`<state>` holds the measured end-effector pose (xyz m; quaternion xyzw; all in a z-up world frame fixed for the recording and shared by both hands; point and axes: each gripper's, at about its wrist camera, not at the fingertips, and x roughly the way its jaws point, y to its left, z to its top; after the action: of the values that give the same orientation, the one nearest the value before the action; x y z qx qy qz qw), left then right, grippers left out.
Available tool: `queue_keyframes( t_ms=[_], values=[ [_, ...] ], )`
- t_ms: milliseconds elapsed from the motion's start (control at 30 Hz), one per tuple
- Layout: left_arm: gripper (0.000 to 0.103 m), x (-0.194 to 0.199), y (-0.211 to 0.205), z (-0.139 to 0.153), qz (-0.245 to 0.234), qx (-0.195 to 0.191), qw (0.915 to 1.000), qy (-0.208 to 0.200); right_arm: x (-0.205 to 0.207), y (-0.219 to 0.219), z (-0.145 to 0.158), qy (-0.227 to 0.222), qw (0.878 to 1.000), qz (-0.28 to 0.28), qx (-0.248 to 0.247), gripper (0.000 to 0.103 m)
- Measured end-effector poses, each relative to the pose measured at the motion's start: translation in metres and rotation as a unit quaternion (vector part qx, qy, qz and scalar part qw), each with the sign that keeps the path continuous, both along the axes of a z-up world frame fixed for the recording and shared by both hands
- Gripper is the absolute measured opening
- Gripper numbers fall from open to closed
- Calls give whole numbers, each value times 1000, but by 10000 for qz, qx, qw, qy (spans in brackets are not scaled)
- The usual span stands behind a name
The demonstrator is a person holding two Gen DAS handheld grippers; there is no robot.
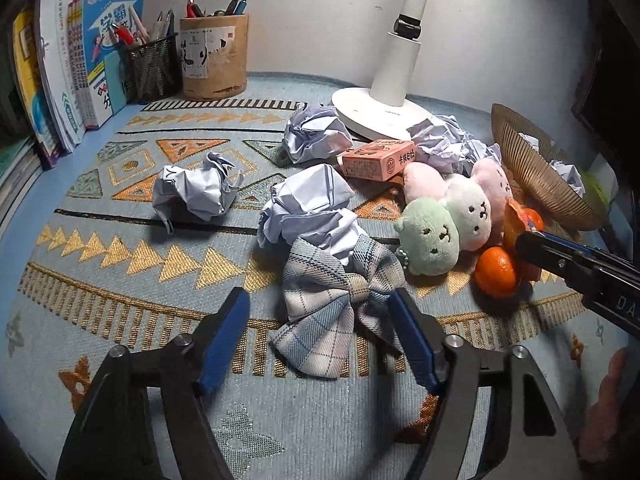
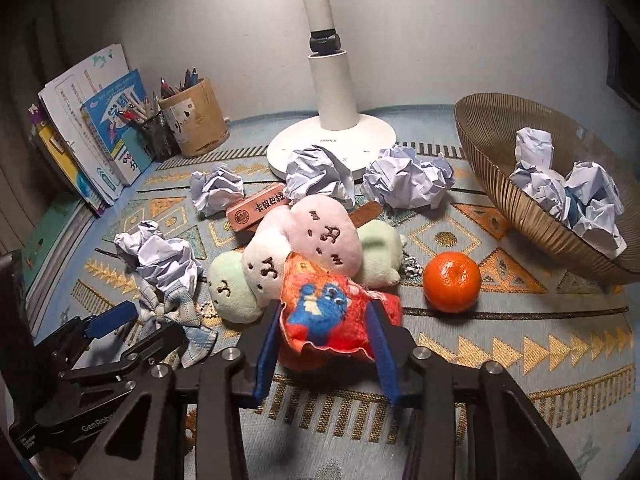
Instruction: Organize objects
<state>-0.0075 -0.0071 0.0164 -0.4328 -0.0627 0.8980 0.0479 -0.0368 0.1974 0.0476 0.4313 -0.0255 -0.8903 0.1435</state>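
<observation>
Early stage; some paper balls (image 2: 568, 196) already in bowl (image 2: 520, 208) at mat's right edge; most clutter loose mid-mat; right gripper (image 2: 324, 340) pinches red pouch (image 2: 328, 312); left gripper (image 1: 320, 336) half-spread around plaid bow (image 1: 332, 304), not clamped.

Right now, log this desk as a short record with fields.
surface: patterned mat
left gripper: open, fingers either side of the plaid bow
right gripper: shut on red felt pouch
bowl: holds crumpled paper
loose on mat: paper balls, tangerine, plush toys, pink box
back: lamp, pen cups, books
</observation>
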Motion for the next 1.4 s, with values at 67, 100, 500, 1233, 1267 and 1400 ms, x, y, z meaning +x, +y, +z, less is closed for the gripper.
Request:
queue_keyframes(
  t_ms=[67, 100, 500, 1233, 1267, 1400],
  values=[
    [44, 0, 0, 0, -78, 63, 9999, 8, 10, 6, 5, 121, 9999, 105, 12, 30],
    [42, 1, 1, 0, -91, 73, 9999, 13, 17, 9, 6, 165, 9997, 191, 59, 29],
    [39, 19, -12, 11, -10, 402, 9979, 518, 81, 88, -20, -224, 9947, 396, 927, 30],
    [23, -1, 24, -2, -205, -316, 9993, 84, 44, 11, -27, -179, 9970, -77, 749, 35],
    [13, 1, 23, -1, -195, -323, 9992, 90, 46, 12, -26, -140, 9974, -61, 709, 33],
    [13, 22, 15, 7, -434, 262, 9983, 294, 57, 30, -17, -94, 9996, -20, 272, 30]
  ],
)
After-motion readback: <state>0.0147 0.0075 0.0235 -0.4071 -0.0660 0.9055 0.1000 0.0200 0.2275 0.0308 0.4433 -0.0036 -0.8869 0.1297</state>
